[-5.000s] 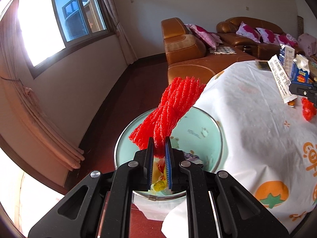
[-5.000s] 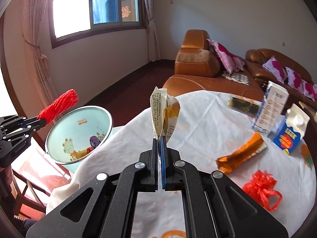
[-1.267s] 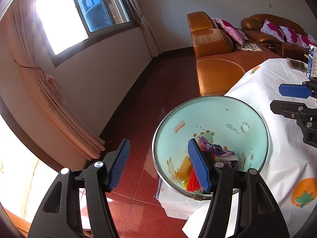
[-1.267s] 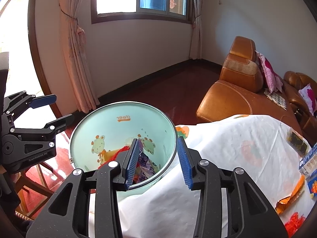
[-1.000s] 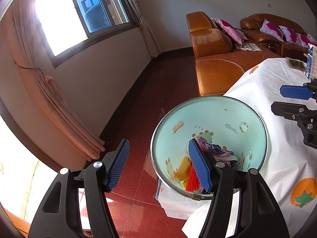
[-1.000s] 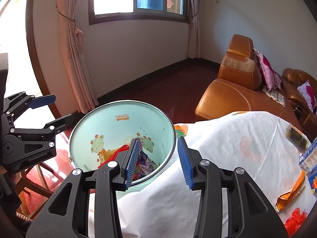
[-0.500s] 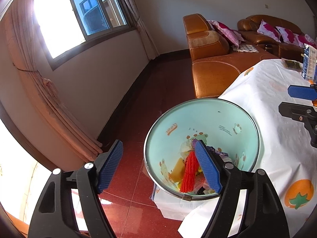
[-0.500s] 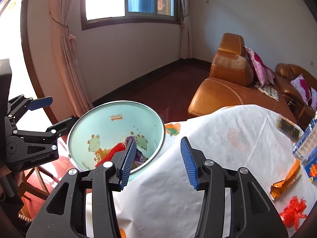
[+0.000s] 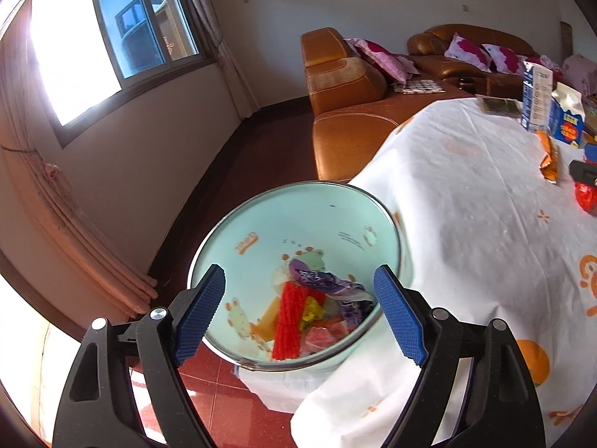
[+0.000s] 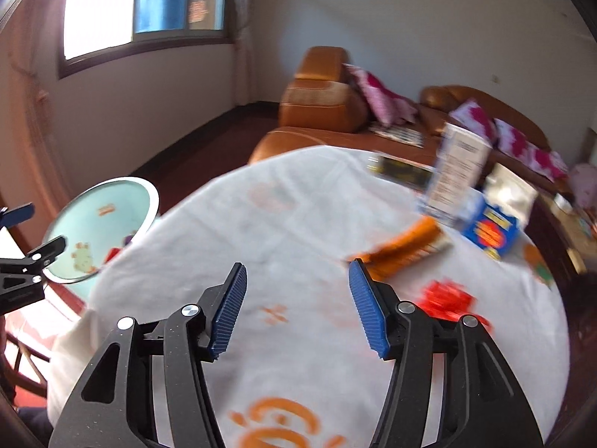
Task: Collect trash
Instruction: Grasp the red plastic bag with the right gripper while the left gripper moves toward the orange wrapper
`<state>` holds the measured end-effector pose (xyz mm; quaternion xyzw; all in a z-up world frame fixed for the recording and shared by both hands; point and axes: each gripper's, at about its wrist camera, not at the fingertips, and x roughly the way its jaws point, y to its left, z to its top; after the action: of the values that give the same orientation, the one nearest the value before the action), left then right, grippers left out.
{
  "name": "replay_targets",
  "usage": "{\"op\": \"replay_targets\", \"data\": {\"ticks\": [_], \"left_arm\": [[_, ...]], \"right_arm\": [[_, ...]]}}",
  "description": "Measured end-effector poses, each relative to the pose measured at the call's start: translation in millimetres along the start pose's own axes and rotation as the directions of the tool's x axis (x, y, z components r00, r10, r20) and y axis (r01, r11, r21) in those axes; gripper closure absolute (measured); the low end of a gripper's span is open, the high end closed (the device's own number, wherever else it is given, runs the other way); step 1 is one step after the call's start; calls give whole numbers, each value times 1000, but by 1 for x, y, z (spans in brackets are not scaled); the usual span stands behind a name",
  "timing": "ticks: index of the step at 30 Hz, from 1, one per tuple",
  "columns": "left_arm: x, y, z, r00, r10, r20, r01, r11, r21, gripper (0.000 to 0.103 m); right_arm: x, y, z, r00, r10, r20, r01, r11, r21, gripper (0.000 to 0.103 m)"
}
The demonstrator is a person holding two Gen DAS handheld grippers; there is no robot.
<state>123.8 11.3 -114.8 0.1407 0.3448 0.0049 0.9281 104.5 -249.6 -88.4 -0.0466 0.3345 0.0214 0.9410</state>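
My left gripper (image 9: 298,291) is open and empty above the mint-green trash bin (image 9: 261,220), which holds a red mesh net (image 9: 287,321), a purple wrapper (image 9: 328,285) and other scraps. My right gripper (image 10: 296,291) is open and empty over the white tablecloth (image 10: 291,224). On the table lie an orange wrapper (image 10: 405,248), a red crumpled wrapper (image 10: 446,296), a blue carton (image 10: 490,229), a tall white carton (image 10: 457,171) and a dark packet (image 10: 401,171). The bin (image 10: 97,224) shows at the left of the right wrist view.
Brown leather sofas (image 9: 343,86) with pink cushions stand behind the table. A window (image 9: 112,44) and curtain (image 9: 74,224) are at the left. The floor is red tile (image 9: 238,410). The table edge hangs beside the bin.
Both grippers let go of their trash into the bin. The right gripper has swung right, away from the bin and over the table; the left stays open above the bin.
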Motion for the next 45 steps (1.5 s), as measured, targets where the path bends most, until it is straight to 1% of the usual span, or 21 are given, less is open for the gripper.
{"op": "replay_targets", "data": {"ticks": [3, 5, 8, 10, 12, 14, 16, 19, 22, 25, 26, 27, 30, 33, 35, 38, 39, 41, 44, 45], "left_arm": [[0, -9, 0, 1000, -20, -1, 20, 1000, 13, 22], [0, -14, -1, 1000, -28, -3, 28, 999, 26, 22], [0, -20, -3, 999, -32, -6, 32, 999, 40, 22], [0, -23, -5, 999, -33, -9, 33, 998, 46, 22], [0, -26, -6, 999, -35, -13, 35, 998, 53, 22], [1, -27, -6, 999, -36, -16, 37, 997, 60, 22], [2, -30, -6, 999, -39, -19, 40, 997, 67, 22], [2, -34, -8, 999, -46, -22, 47, 996, 75, 22], [2, -37, -9, 998, -52, -24, 53, 995, 84, 22], [1, -39, -9, 998, -54, -23, 56, 995, 88, 22], [1, -38, -9, 998, -54, -23, 56, 995, 87, 22], [1, -37, -9, 998, -54, -24, 56, 995, 85, 22], [3, -36, -9, 998, -53, -28, 55, 995, 81, 22], [5, -35, -10, 998, -55, -32, 57, 995, 76, 22], [4, -35, -10, 998, -56, -30, 58, 996, 75, 22], [3, -36, -10, 998, -55, -24, 57, 996, 71, 22], [2, -36, -9, 998, -55, -21, 57, 996, 70, 22], [-1, -36, -8, 999, -51, -9, 51, 997, 65, 22], [-5, -34, -6, 999, -48, 2, 48, 997, 57, 22], [-5, -34, -6, 999, -48, 4, 48, 997, 57, 22]], "right_arm": [[-7, -39, -9, 999, -41, 4, 41, 996, 80, 46], [-8, -69, -10, 999, -45, -3, 45, 988, 145, 46], [-8, -101, -9, 998, -59, 2, 57, 980, 190, 47], [-5, -119, -9, 999, -41, -1, 41, 976, 216, 47], [0, -130, -12, 999, -45, -14, 47, 972, 232, 48], [5, -142, -17, 999, -38, -37, 46, 962, 269, 52], [5, -155, -25, 998, -43, -46, 55, 946, 321, 52], [-3, -166, -32, 997, -62, -42, 73, 931, 357, 52], [1, -171, -36, 993, -92, -75, 112, 932, 346, 51], [18, -171, -40, 987, -60, -147, 105, 942, 319, 51], [24, -165, -44, 983, -38, -180, 90, 952, 292, 51], [26, -160, -46, 981, -21, -192, 74, 959, 273, 51], [23, -138, -54, 975, 34, -219, 15, 976, 216, 51], [11, -124, -63, 971, 72, -230, -28, 982, 189, 51], [1, -126, -65, 974, 43, -221, 2, 981, 196, 51], [-16, -143, -61, 986, -9, -166, 52, 964, 260, 51], [-19, -147, -57, 990, -13, -138, 52, 958, 280, 51], [-22, -149, -46, 996, 6, -84, 20, 951, 308, 51], [-12, -139, -33, 998, 28, -59, -10, 956, 293, 53], [-9, -137, -31, 998, 40, -58, -21, 956, 291, 56]]}}
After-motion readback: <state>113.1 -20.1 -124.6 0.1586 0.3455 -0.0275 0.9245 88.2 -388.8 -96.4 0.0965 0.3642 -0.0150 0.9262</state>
